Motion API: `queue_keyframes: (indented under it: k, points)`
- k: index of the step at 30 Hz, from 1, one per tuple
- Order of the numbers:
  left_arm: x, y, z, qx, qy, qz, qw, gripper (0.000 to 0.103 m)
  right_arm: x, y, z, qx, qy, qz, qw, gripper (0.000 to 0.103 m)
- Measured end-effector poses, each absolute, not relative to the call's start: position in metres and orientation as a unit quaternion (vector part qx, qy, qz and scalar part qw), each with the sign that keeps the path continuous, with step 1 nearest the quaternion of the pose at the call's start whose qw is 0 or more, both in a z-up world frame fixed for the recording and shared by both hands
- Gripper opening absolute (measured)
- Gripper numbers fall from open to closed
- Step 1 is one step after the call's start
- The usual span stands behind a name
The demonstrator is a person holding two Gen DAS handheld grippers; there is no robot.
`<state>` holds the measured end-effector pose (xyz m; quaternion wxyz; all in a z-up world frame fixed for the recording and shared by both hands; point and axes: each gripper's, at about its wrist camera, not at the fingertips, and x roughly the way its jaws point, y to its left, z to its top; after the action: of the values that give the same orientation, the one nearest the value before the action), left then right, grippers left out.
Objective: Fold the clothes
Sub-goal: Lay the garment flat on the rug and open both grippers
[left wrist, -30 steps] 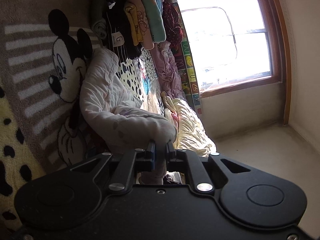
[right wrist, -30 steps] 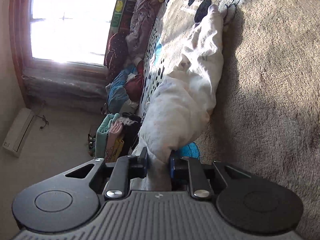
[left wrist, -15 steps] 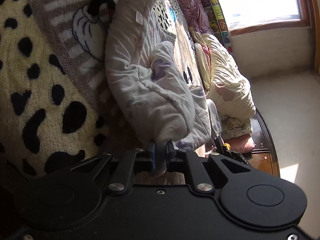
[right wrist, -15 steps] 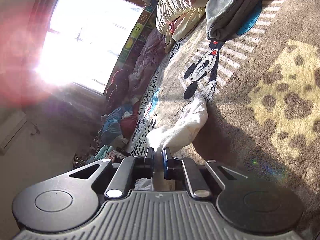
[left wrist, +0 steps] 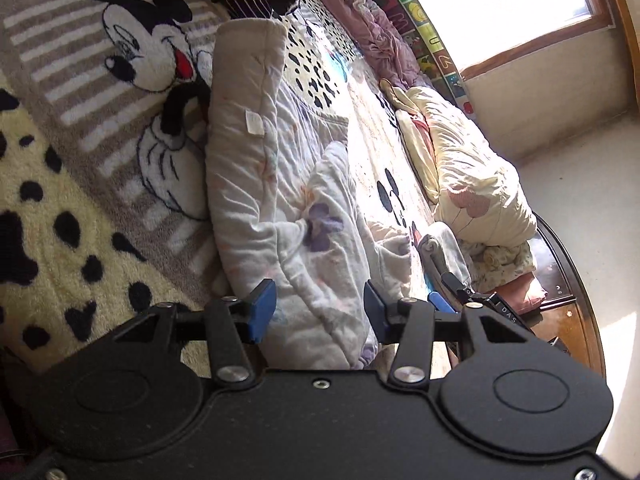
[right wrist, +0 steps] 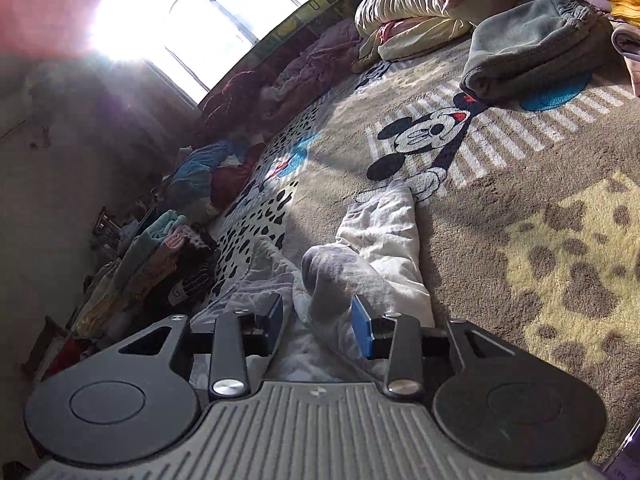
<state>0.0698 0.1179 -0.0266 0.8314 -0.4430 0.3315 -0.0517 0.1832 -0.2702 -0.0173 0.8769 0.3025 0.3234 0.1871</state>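
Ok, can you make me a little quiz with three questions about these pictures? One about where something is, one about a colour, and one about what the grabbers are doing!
1. Where does the white garment lie?
A. on the cartoon-mouse blanket
B. on the bare floor
C. on the window sill

2. What colour are the finger pads of the left gripper?
A. red
B. blue
C. green

3. How do the jaws of the right gripper stand?
A. clamped tight on the cloth
B. shut with nothing between them
C. apart, with cloth lying loose between them

Answers:
1. A: the blanket's mouse print and spots show on both sides of the garment.
2. B: both pads are plainly blue against the black arms.
3. C: its jaws have just been opening, and gaps show beside the cloth.
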Motion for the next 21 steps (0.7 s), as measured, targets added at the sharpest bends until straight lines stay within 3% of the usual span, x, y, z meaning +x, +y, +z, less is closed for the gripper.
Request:
queue_keyframes:
  k: [9,21]
  points:
    - [0.133,0.151,-0.02,-0.397,0.287,0.061,0.869,0.057,0.275,-0.205,-0.002,0.217,0.371,0.225,0.875,0.05]
    - [0.172,0.148,-0.053,-0.343,0.289,0.096,0.889,0.062,0.387,-0.108,-0.025,0.087,0.46,0.276,0.839,0.058]
